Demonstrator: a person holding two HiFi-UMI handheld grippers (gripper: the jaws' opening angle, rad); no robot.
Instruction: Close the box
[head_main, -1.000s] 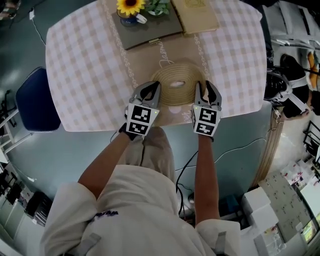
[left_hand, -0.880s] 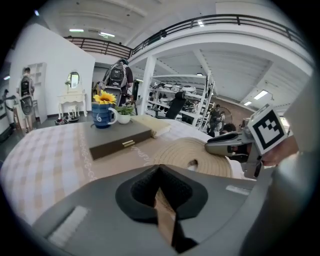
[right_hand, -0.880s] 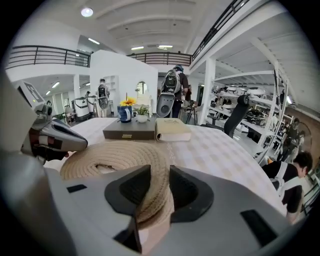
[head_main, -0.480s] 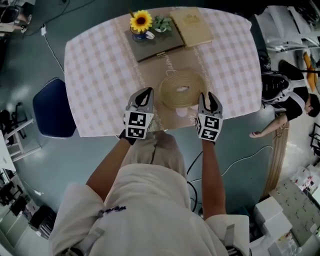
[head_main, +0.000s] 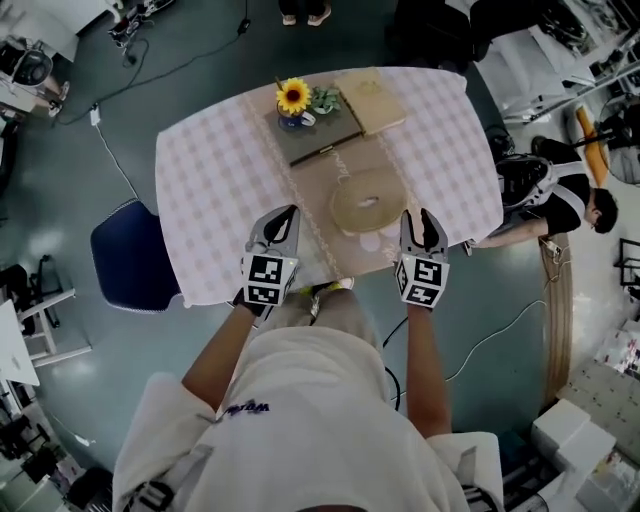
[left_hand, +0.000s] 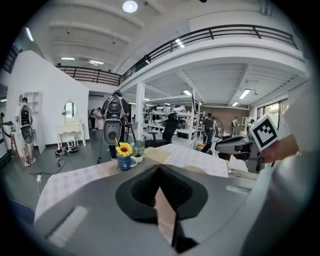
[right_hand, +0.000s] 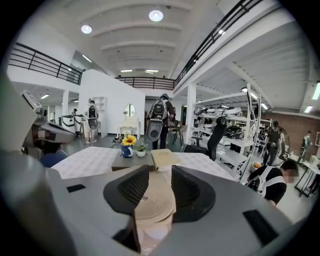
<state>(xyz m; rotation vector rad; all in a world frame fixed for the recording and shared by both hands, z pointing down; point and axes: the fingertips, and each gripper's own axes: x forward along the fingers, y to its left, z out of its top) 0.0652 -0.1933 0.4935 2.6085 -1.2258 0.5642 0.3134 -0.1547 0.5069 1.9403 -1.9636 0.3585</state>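
Mid-frame on the desk (head_main: 210, 190), treat box (head_main: 367, 200) as probably light, stiff-walled yet crushable, pinching opposite rims, with left tool (head_main: 288, 212) clenched empty and right tool (head_main: 421, 216) just opened wider, nothing between.

Venue: large open lab hall. Evidence: mezzanine railing (left_hand: 225, 31), ceiling downlights (right_hand: 156, 15), shelving racks (right_hand: 234, 125), office chair (right_hand: 216, 134); staged home set: dressing table (left_hand: 70, 137), checked-cloth table (head_main: 210, 180).

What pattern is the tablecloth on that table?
The tablecloth is a pale pink-and-white check, with a tan runner down the middle. It shows best in the head view.
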